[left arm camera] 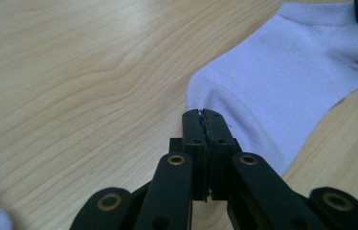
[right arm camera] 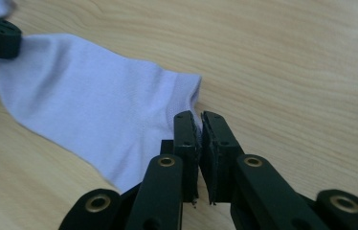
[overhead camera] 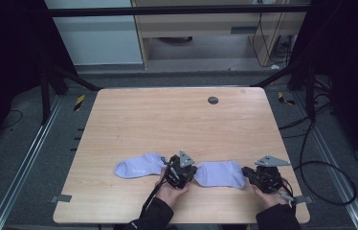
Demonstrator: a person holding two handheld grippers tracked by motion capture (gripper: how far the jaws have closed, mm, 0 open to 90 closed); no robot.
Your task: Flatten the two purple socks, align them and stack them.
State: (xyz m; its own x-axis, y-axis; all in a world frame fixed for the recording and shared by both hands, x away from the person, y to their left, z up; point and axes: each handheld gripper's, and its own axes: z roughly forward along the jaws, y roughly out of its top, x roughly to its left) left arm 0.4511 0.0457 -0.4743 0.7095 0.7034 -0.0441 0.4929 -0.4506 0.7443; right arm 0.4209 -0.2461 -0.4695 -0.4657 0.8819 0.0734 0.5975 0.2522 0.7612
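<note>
Two lavender socks lie flat near the front edge of the wooden table. The left sock lies untouched. The right sock stretches between both grippers. My left gripper has its jaws pressed together on that sock's toe edge. My right gripper stands at the cuff end, jaws closed to a thin slit with the cuff's edge running into it. Each gripper view also catches a bit of the other gripper's black jaw at its top corner.
A small round grey cap sits in the table top near the far edge. Black frame legs and cables stand on the floor at both sides. The person's hands come in over the front edge.
</note>
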